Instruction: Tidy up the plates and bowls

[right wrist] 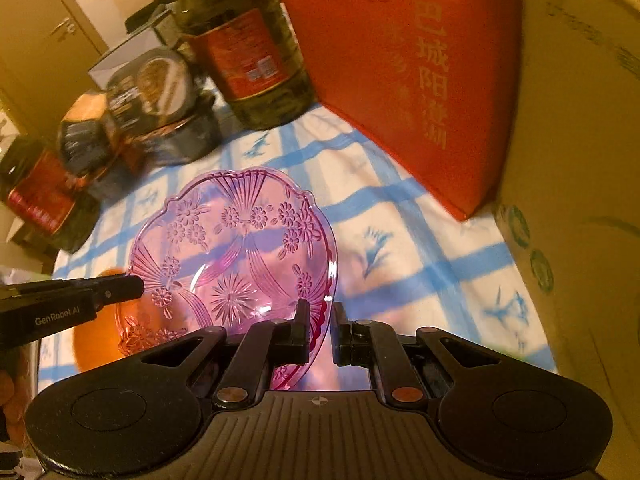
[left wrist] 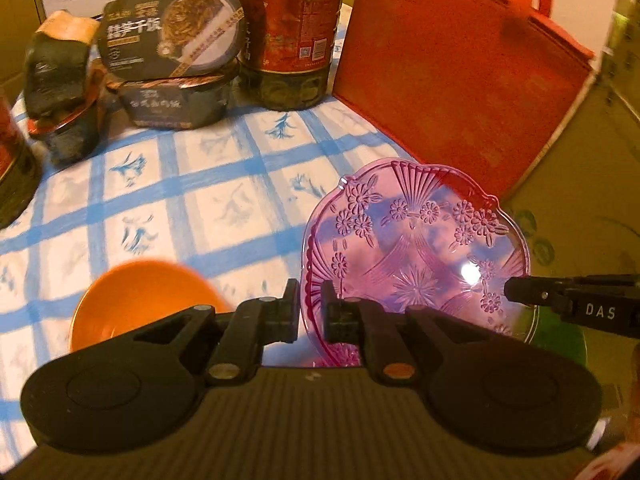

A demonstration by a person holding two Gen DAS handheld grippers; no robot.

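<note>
Since the thin rim needs support on both edges, my left jaws (left wrist: 311, 308) and right jaws (right wrist: 321, 328) each pinch the pink plate (left wrist: 416, 256), tilted above the checked surface (left wrist: 192, 200), orange bowl (left wrist: 140, 300) beside.

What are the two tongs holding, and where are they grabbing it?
Both hold the pink glass plate by its rim: the left tongs pinch the near edge on one side, and the right tongs pinch the opposite edge.

One pink glass plate (left wrist: 420, 248), one orange bowl (left wrist: 140, 300), two stacked meal tubs (left wrist: 172, 28), two oil jugs (left wrist: 288, 32) and one red bag (left wrist: 460, 68).
</note>
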